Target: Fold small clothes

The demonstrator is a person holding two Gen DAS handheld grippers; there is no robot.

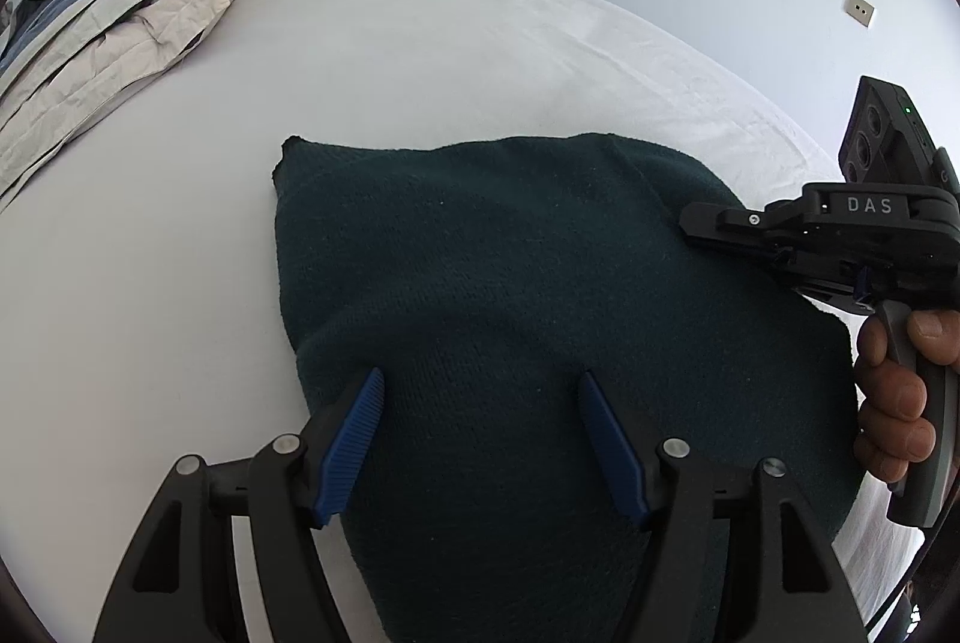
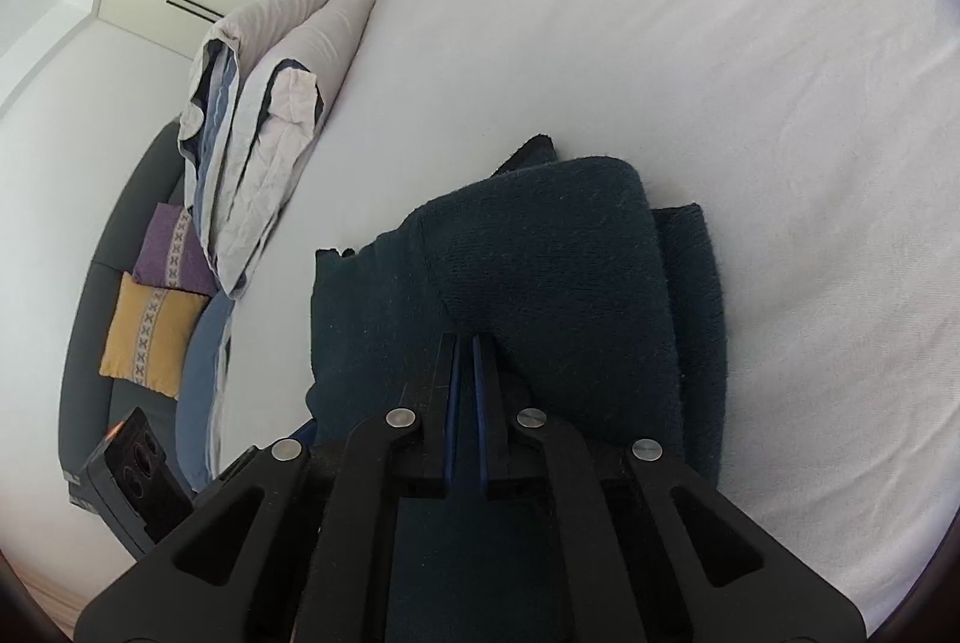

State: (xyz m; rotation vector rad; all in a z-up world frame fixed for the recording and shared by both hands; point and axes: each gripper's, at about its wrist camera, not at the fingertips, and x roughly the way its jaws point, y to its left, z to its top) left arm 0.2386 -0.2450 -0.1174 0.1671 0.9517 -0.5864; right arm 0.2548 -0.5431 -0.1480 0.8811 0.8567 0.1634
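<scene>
A dark green knitted garment (image 1: 510, 283) lies on the white bed sheet (image 1: 420, 61), partly folded over itself. My left gripper (image 1: 480, 379) is open, its blue pads (image 1: 354, 439) spread just above the garment's near part, holding nothing. My right gripper (image 1: 690, 223) shows at the right of the left wrist view, at the garment's right edge. In the right wrist view the right gripper (image 2: 467, 340) is shut, its fingers nearly together on a raised fold of the garment (image 2: 540, 271).
A folded grey and blue duvet (image 1: 102, 19) lies at the bed's far left, and it shows in the right wrist view (image 2: 264, 127) too. Purple (image 2: 171, 253) and yellow (image 2: 150, 331) cushions sit on a dark sofa beside the bed. Wardrobe doors and a room door stand behind.
</scene>
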